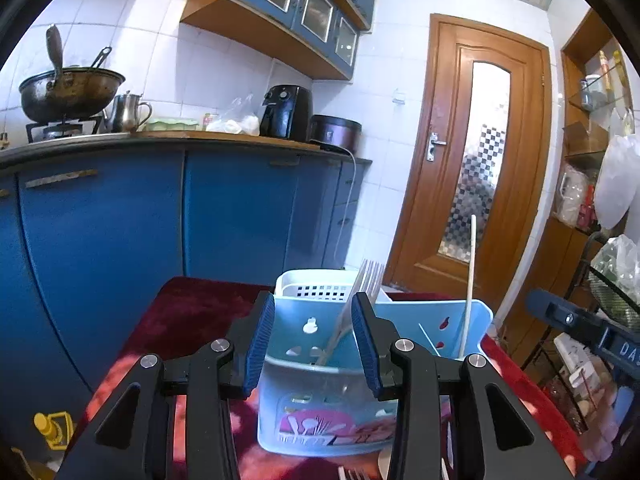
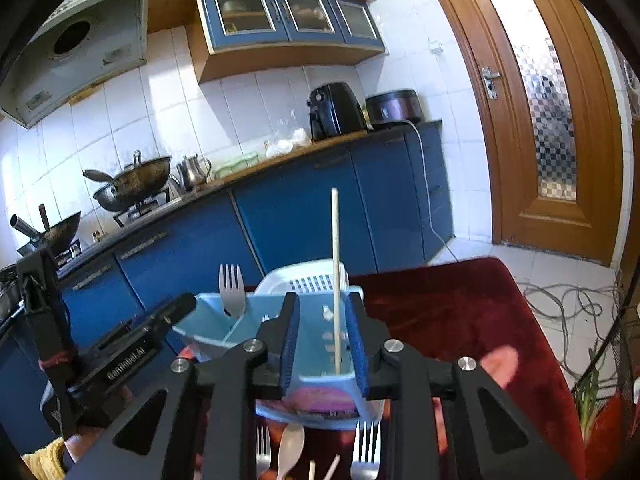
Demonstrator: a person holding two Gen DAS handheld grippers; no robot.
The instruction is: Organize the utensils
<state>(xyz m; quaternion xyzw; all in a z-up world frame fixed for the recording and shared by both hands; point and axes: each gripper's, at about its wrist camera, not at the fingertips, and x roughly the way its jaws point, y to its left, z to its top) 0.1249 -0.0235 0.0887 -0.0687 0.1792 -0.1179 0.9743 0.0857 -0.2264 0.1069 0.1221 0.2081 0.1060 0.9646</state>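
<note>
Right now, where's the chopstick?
The chopstick stands upright in the blue caddy's right compartment, in line with the right gripper; a fork stands in the left compartment.

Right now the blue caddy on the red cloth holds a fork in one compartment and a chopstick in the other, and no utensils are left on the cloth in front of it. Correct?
Not quite. The blue caddy does hold the fork and the chopstick in separate compartments, but utensils remain on the red cloth in front: the right wrist view shows forks and a spoon there.
</note>
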